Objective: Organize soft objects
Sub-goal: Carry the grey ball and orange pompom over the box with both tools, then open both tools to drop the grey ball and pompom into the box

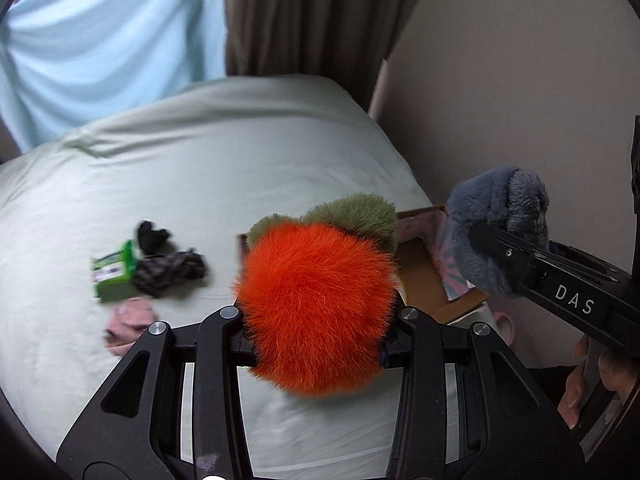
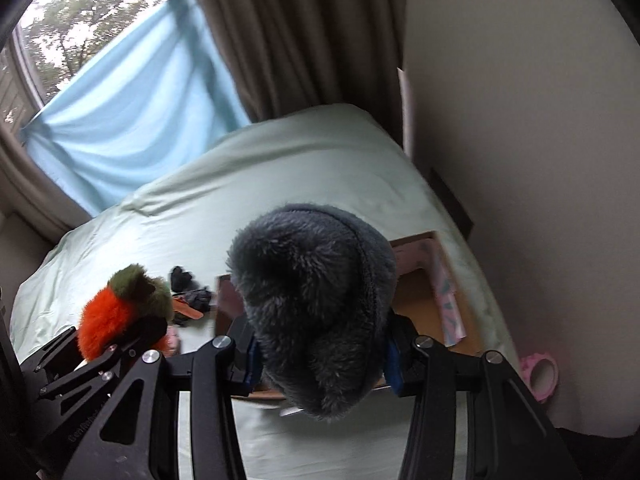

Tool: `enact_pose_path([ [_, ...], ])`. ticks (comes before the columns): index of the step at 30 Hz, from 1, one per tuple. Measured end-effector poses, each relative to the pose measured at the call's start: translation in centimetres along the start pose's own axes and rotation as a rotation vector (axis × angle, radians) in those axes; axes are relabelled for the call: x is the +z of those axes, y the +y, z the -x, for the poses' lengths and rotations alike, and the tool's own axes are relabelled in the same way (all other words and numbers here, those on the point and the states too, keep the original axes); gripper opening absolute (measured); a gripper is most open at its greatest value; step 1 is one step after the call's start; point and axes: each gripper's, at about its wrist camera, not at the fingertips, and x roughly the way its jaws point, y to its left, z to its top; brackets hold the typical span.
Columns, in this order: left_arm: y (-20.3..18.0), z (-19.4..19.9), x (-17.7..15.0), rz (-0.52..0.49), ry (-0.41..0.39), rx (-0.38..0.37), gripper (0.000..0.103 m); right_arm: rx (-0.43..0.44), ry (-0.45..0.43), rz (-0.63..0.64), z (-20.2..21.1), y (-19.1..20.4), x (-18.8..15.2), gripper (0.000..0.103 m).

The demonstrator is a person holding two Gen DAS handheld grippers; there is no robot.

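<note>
Two plush pieces are carried above the bed [image 1: 200,168]. Left tongs [image 1: 316,332] are clamped on the orange-and-green toy [image 1: 316,304]; right tongs [image 2: 320,364] are closed on the grey-blue plush [image 2: 316,304]. Both judged light, compressible, best gripped mid-body. Beyond, the cardboard box [image 2: 416,292] lies open.

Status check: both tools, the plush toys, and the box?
Left tool shut on orange plush. Right tool shut on grey plush. Cardboard box ahead, unobstructed.
</note>
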Motion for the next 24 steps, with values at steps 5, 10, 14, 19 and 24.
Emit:
enact_pose_path([
  [5, -2.9, -5.7, 0.9, 0.003, 0.095, -0.029, 0.035, -0.036, 0.068, -0.039, -3.6, -3.2, 0.8, 0.043],
  [10, -4.7, -11.2, 1.1, -0.028, 0.197, -0.034, 0.035, -0.045, 0.153, -0.063, -7.5, -5.1, 1.1, 0.043],
  [14, -5.0, -14.9, 0.8, -0.036, 0.284, -0.043, 0.035, -0.042, 0.222, -0.067, -10.4, -6.3, 1.1, 0.043],
  [19, -4.9, -19.0, -0.4, -0.001, 0.397, -0.051, 0.035, -0.027, 0.320, -0.086, -13.9, -7.9, 1.4, 0.046],
  [24, -4.9, -20.9, -1.2, 0.020, 0.454, -0.038, 0.036, -0.030, 0.380, -0.121, -16.7, -9.0, 1.5, 0.047],
])
